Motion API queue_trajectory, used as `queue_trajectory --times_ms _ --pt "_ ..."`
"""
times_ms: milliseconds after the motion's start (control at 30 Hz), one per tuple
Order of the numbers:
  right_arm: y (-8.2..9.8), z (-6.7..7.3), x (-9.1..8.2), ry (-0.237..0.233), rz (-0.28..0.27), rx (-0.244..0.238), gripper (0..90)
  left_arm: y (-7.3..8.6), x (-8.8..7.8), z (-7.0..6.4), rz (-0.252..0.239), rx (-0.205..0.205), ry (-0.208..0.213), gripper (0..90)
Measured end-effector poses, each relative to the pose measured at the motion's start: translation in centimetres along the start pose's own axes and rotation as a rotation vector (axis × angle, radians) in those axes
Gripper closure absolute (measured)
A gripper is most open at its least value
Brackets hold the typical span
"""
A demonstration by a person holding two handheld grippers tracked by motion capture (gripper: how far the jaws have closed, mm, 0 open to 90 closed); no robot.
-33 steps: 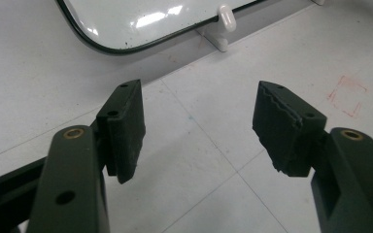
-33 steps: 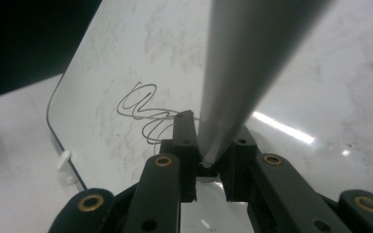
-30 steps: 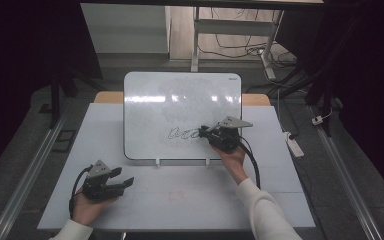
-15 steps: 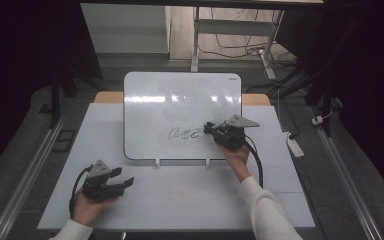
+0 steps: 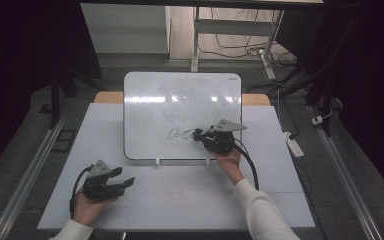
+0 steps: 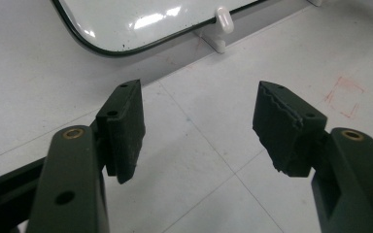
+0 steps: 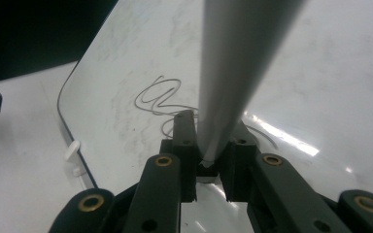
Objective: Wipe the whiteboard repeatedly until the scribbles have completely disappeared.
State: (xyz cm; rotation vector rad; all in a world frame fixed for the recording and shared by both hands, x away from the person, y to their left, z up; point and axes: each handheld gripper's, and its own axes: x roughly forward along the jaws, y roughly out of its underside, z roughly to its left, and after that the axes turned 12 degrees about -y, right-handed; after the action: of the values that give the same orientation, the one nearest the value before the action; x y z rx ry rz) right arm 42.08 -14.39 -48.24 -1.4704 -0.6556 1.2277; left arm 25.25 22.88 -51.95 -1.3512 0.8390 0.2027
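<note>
Right gripper (image 5: 203, 135) in the high view sits at the whiteboard's (image 5: 180, 95) lower right, jaws clamped on a marker aimed toward 9 o'clock at the scribble (image 5: 180, 133). Left gripper (image 5: 122, 181) rests at 7 o'clock from the board, well apart.

Left gripper view: jaws wide apart, holding nothing, with the board's corner at 12 o'clock.

Right gripper view: the grey marker (image 7: 233, 73) rises toward 12 o'clock from closed jaws, its long axis crossing the scribble.

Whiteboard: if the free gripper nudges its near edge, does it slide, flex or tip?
The whiteboard looks like a rigid panel, so it probably won't flex. It leans back on two small white clips at its near edge, so a nudge there would likely shift or tip it. Its glossy face suggests pads would slip. The left gripper sits open nearby.
</note>
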Motion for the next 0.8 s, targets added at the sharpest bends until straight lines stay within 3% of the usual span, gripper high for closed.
queue_trajectory --times_ms 100,200,267,300,333,367,467,500,533,600,667,700,733,767,800 --pt "-0.4 -0.7 -0.4 0.025 -0.035 0.010 78.5 0.1 -0.1 0.0 -0.003 -0.003 -0.001 36.9" --pt "-1.2 -2.5 -1.5 0.074 -0.131 0.077 78.5 0.0 0.0 0.1 0.000 -0.003 0.004 36.8" --pt "-1.1 -2.4 -1.4 0.070 -0.134 0.078 78.5 0.0 0.1 0.1 0.003 -0.003 0.007 36.8" --pt "-0.8 -1.7 -0.6 0.023 -0.095 0.070 78.5 0.0 0.2 0.1 0.003 -0.005 0.007 36.8" --pt "-0.8 -1.7 -0.6 0.023 -0.095 0.070 78.5 0.0 0.2 0.2 0.002 -0.007 0.008 36.8" --pt "-0.4 -0.8 0.3 -0.024 -0.038 0.045 78.5 0.0 0.2 0.2 0.002 -0.007 0.008 36.9" --pt "-0.7 -0.6 0.5 -0.015 -0.019 0.017 78.5 0.0 0.2 0.2 0.003 -0.005 0.010 36.8" --pt "-0.9 -1.0 0.3 0.003 -0.035 0.016 78.5 0.0 0.2 0.1 0.002 -0.002 0.010 36.9" --pt "-1.4 -1.9 -0.5 0.055 -0.091 0.046 78.5 0.0 0.1 0.1 0.001 0.000 0.010 36.8" --pt "-1.5 -2.2 -0.7 0.061 -0.111 0.067 78.5 0.0 0.1 0.0 -0.003 0.001 0.012 36.9" --pt "-1.1 -1.4 -0.1 0.018 -0.065 0.057 78.5 0.0 0.1 0.1 -0.004 -0.001 0.014 36.9" --pt "-1.1 -1.4 -0.1 0.018 -0.065 0.057 78.5 0.0 0.1 0.1 -0.002 -0.002 0.014 36.9" --pt "-0.5 -0.4 0.7 -0.030 -0.008 0.033 78.5 0.0 0.2 0.2 -0.001 -0.003 0.015 36.8" --pt "-0.5 -0.4 0.7 -0.030 -0.008 0.033 78.5 0.0 0.2 0.2 0.001 -0.004 0.016 36.8" --pt "-0.5 0.1 0.9 -0.027 0.016 0.003 78.5 0.0 0.2 0.2 0.001 -0.003 0.016 36.9"
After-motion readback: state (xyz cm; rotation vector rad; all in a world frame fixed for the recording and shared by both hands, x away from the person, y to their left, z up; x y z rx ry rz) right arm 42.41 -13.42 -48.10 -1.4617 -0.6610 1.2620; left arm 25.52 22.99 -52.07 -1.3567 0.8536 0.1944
